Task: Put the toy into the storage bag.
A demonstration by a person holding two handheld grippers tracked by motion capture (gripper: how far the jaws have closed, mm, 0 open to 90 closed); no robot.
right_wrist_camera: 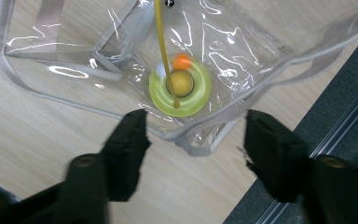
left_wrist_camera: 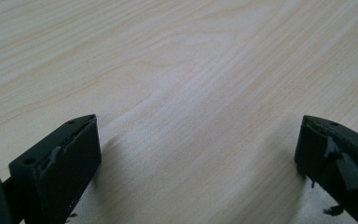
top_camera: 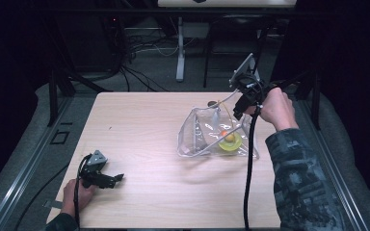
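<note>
**A:** Where does the work stand?

**B:** Mid-handling of the bag, by the look of it. The clear pouch lies on the worktop toward 2 o'clock, its mouth propped open, a green ring flat inside with a yellow ball in its hole and an orange bead and a white one at its far edge. A yellow cord runs down into the ring.

**A:** And the right tongs?

**B:** Held above the bag's right corner, jaws wide apart and gripping nothing. In the right gripper view the bag's grey-trimmed rim passes just between and beyond the two jaws.

**A:** The left tongs?

**B:** Parked at 7 o'clock, well apart from the bag, low over bare wood. Jaws apart there too, nothing between them.

**A:** So which step is this?

**B:** I'd judge a reach: the right hand is lined up either to pinch the rim or to go in after the ring.

**A:** What does the next move ask?

**B:** A straight descent onto the trim, then a firm close; the film looks slippery and slack. The left tongs would likely need to come across and steady the far side.
</note>
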